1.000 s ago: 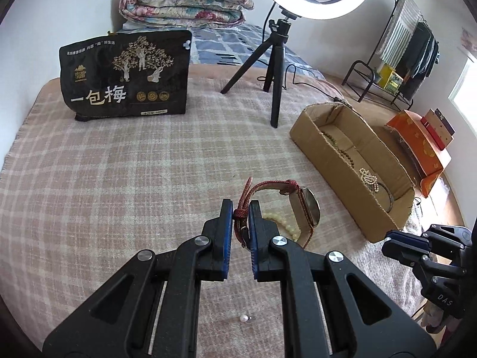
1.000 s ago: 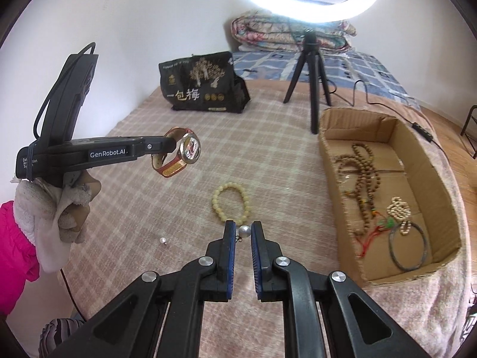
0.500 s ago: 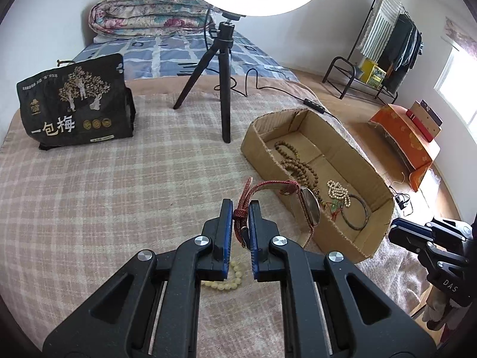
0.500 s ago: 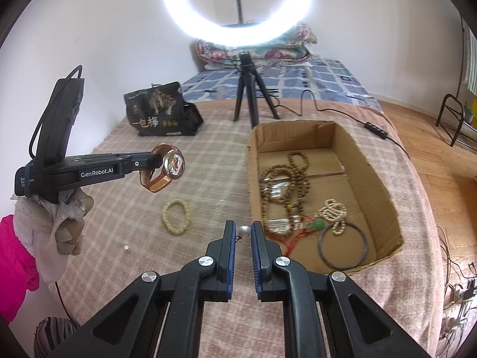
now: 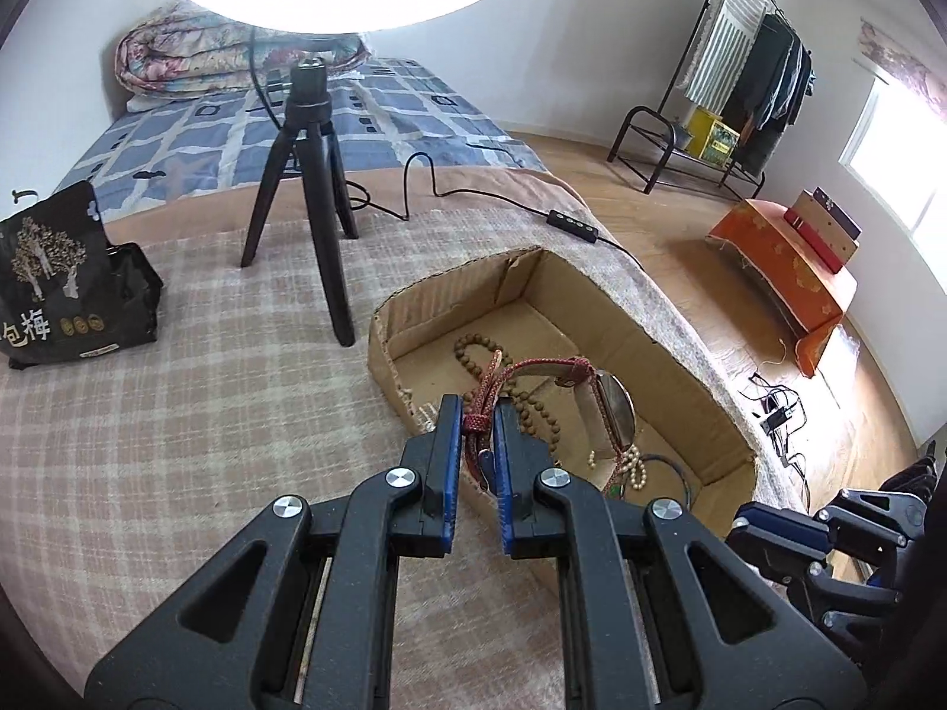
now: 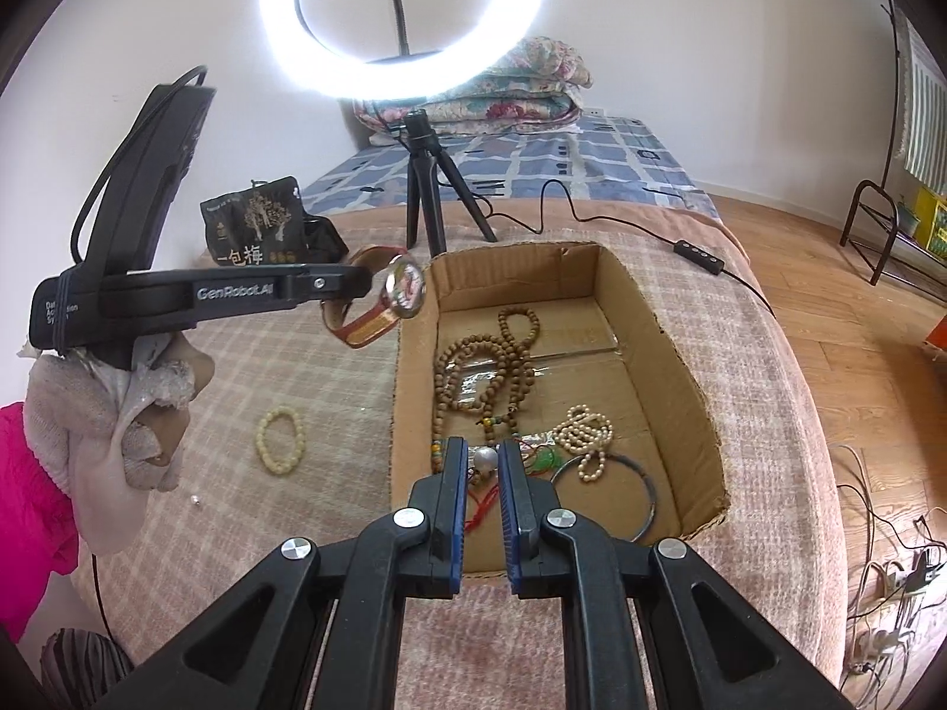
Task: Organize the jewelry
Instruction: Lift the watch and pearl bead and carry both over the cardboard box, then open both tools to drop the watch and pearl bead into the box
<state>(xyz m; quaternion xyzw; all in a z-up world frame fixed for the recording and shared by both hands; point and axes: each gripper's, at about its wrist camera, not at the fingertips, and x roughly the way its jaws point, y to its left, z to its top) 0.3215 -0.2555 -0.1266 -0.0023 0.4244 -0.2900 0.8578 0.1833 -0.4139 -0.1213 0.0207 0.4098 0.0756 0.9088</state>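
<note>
My left gripper [image 5: 476, 414] is shut on the red strap of a wristwatch [image 5: 612, 408] and holds it in the air over the near left rim of a cardboard box [image 5: 663, 349]. In the right wrist view the left gripper [image 6: 361, 284] holds the watch [image 6: 405, 287] just left of the box [image 6: 680, 355]. My right gripper [image 6: 476, 455] is shut on a small silver bead earring [image 6: 484, 458] above the box's near end. Inside lie brown bead necklaces [image 6: 485, 367], a pearl strand [image 6: 583, 435] and a dark bangle [image 6: 627, 494].
A cream bead bracelet [image 6: 279, 441] and a tiny pearl stud [image 6: 195, 499] lie on the checked blanket [image 6: 319, 390] left of the box. A ring light on a tripod [image 5: 308, 177] and a black bag [image 5: 53, 290] stand behind. The bed edge drops off on the right.
Both grippers have moved right toward the box with their loads. The watch now hangs at the box's left rim and the earring is over its near end.
</note>
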